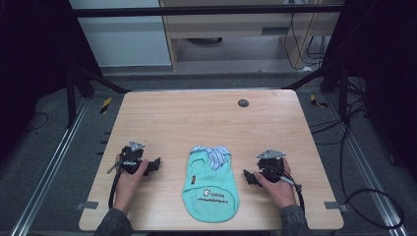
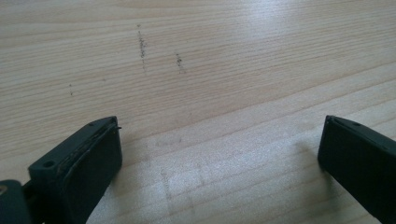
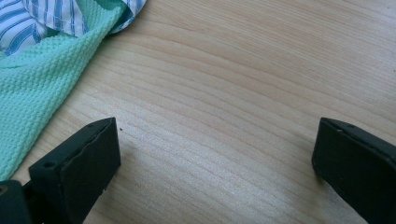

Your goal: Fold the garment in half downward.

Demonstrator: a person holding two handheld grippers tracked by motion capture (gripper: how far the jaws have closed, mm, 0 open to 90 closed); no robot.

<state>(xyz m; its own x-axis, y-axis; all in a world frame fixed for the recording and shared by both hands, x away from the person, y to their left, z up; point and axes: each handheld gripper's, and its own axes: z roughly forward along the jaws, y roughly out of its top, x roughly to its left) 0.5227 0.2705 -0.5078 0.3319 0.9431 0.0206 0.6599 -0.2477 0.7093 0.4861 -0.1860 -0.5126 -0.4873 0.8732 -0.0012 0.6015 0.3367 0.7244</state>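
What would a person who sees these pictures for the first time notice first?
The eye goes first to the small mint-green shirt with a blue striped collar, lying flat at the near middle of the wooden table. On either side of it a hand rests on the table with a hand-held gripper: the left hand-held gripper and the right hand-held gripper, both open and apart from the shirt.

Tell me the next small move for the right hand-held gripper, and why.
Probably slide the right hand-held gripper toward the green shirt. Its jaws stand wide apart over bare table, and the shirt's edge lies just beside them, untouched.
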